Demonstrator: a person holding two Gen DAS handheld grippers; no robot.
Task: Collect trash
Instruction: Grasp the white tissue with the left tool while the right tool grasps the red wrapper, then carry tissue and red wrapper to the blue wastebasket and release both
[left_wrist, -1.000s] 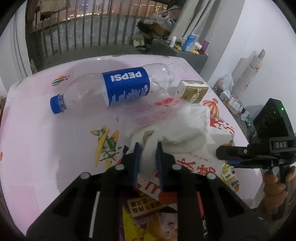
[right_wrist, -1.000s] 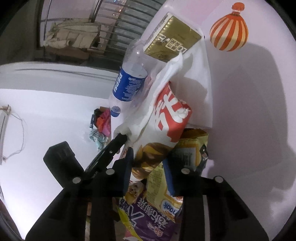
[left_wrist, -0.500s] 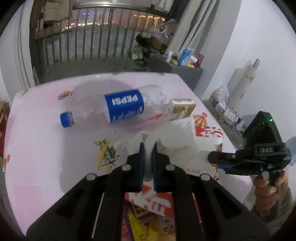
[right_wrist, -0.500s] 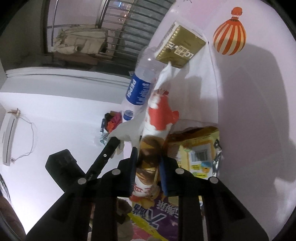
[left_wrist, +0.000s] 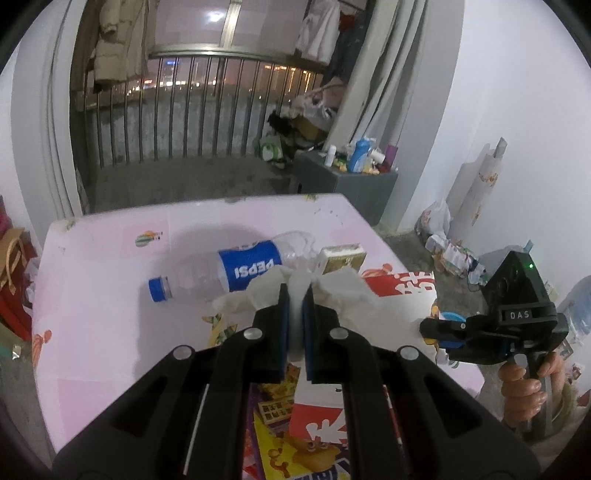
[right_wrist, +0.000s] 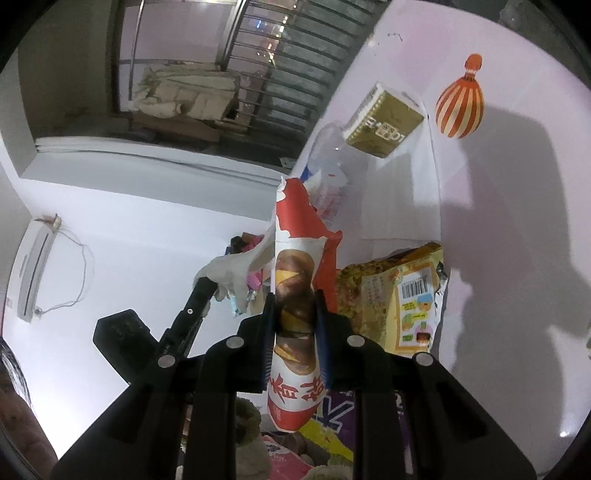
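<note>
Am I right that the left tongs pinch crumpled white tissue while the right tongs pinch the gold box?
Not quite. The right tongs pinch a red-and-white printed snack wrapper; the gold rectangular box lies untouched on the table, per the right wrist view. The left tongs do pinch crumpled white tissue.

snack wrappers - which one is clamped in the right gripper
The red-and-white wrapper, squeezed upright in the right gripper. The yellow barcode packet and purple packet lie loose on the table.

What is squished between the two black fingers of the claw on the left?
A crumpled white tissue. The left gripper is shut on it, above the pink table, with the Pepsi bottle lying just beyond. The left wrist view shows it.
</note>
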